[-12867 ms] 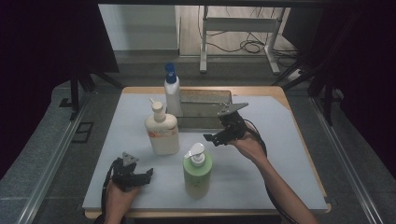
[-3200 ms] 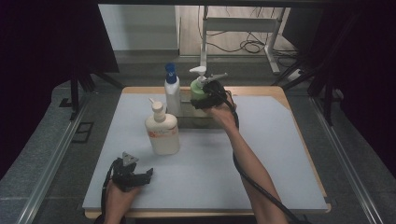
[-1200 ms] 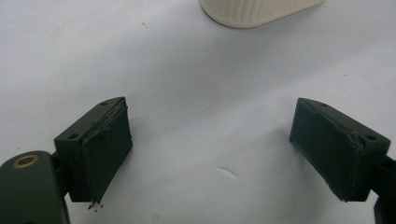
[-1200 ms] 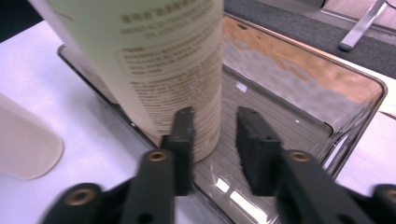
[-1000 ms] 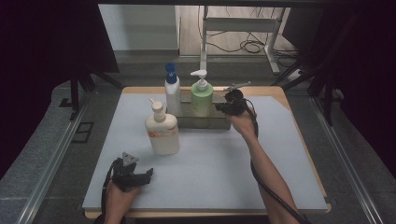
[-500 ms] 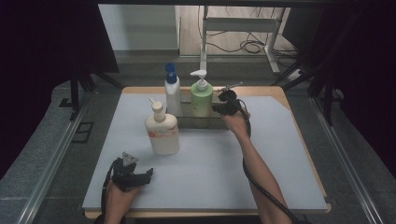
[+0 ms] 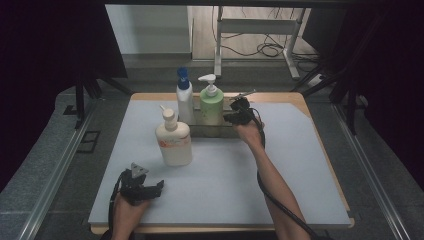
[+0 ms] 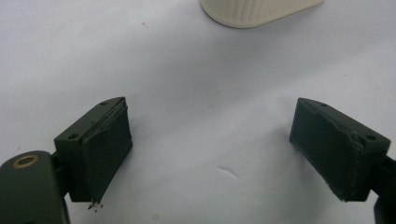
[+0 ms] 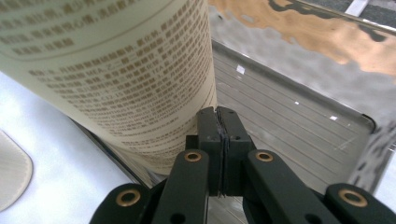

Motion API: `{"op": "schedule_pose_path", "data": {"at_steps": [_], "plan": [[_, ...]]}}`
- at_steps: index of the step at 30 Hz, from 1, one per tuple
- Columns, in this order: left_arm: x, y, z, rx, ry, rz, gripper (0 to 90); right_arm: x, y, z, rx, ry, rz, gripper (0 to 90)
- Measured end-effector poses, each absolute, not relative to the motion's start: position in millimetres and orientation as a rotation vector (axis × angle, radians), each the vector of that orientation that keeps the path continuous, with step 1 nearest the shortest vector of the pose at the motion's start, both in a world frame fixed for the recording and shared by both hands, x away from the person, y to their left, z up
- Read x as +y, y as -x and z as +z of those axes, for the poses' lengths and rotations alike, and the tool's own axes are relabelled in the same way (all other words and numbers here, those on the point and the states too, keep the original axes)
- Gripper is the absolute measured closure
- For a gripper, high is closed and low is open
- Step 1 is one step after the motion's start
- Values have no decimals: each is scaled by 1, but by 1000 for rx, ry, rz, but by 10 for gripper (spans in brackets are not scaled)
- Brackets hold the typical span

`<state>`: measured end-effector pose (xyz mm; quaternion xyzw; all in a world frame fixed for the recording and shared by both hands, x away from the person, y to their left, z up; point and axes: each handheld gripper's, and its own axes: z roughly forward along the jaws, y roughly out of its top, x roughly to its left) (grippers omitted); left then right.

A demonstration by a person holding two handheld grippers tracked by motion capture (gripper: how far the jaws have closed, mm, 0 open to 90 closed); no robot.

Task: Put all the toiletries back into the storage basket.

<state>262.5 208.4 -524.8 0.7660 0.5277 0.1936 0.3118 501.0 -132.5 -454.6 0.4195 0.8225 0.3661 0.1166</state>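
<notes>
A green pump bottle (image 7: 212, 103) stands upright in a metal tray (image 7: 220, 131) at the back of the table, next to a white bottle with a blue cap (image 7: 184, 98). My right gripper (image 7: 234, 116) is shut and empty, just right of the green bottle's lower body. In the right gripper view the closed gripper (image 9: 219, 122) sits beside the bottle's printed label (image 9: 116, 70), over the tray floor (image 9: 289, 121). A cream pump bottle (image 7: 173, 140) stands on the mat in front of the tray. My left gripper (image 7: 159, 187) rests open at the front left. Its base (image 8: 257, 9) lies beyond the left gripper (image 8: 210, 144).
The grey mat (image 7: 280, 170) covers a wooden table whose edge (image 7: 320, 145) runs along the right. Dark frame rails flank both sides. A white stand and cables lie on the floor behind the table.
The right gripper carried the green bottle from the front of the mat into the tray and let it go. In the last second it slid slightly left toward the bottle, shut. The left gripper stayed put.
</notes>
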Motion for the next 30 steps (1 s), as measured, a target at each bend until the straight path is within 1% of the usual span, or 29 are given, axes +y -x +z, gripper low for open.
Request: {"op": "schedule_pose_path", "data": {"at_steps": [17,25,27,30], "plan": [[208,-263,-525,1392,-2023,511,120,-110,-498,-457,2441,-1176,1070,890],[208,-263,-525,1392,-2023,511,120,-110,-497,-458,2437,-1178,1071,886],[208,-263,-525,1392,-2023,511,120,-111,-497,-458,2436,-1177,1070,872],[208,-263,-525,1392,-2022,511,120,-112,-496,-458,2430,-1174,1066,821]]}}
